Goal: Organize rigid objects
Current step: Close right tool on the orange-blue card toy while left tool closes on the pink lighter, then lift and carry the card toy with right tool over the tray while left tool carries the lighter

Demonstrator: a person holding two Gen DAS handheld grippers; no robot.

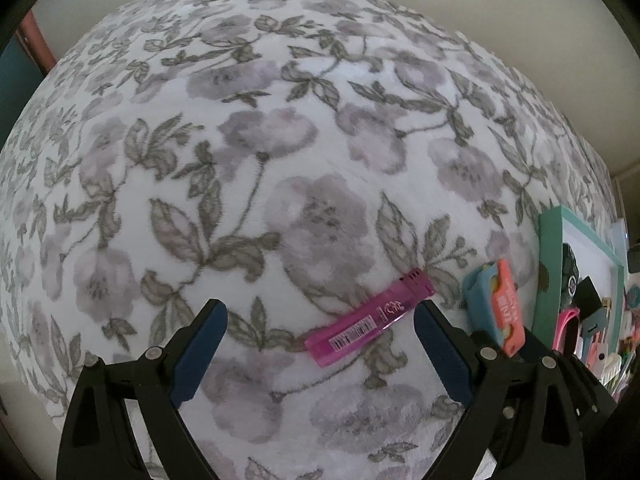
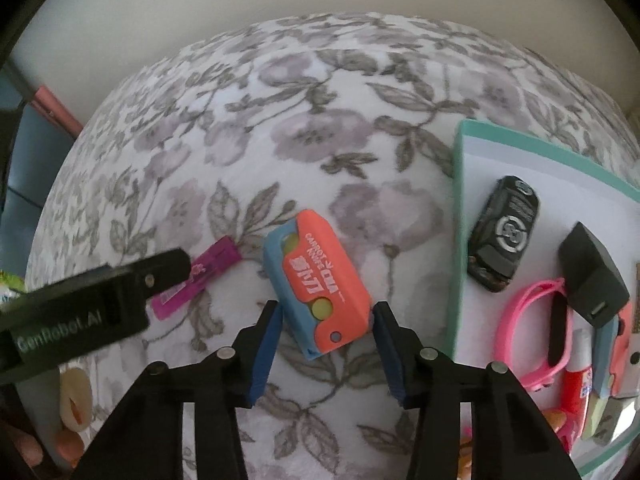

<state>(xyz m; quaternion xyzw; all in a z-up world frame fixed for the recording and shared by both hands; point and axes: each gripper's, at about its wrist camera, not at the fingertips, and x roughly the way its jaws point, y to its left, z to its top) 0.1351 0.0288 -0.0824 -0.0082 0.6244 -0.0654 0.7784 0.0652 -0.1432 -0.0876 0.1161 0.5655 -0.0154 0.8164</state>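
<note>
A pink lighter (image 1: 370, 320) with a barcode label lies on the floral blanket (image 1: 280, 140). My left gripper (image 1: 320, 320) is open, its fingers on either side of the lighter, just above it. An orange and blue box (image 2: 316, 284) lies on the blanket; in the left wrist view it (image 1: 500, 304) sits just right of the lighter. My right gripper (image 2: 326, 316) is open, its fingers flanking the near end of the box without touching it. The lighter (image 2: 200, 276) and the left gripper's black body (image 2: 80, 312) show at left in the right wrist view.
A teal-rimmed white tray (image 2: 456, 240) lies at the right and holds a black car key (image 2: 502, 232), a black charger (image 2: 592, 280), a pink band (image 2: 520, 340) and other small items. The tray (image 1: 550, 264) also shows in the left wrist view. A wall runs behind the blanket.
</note>
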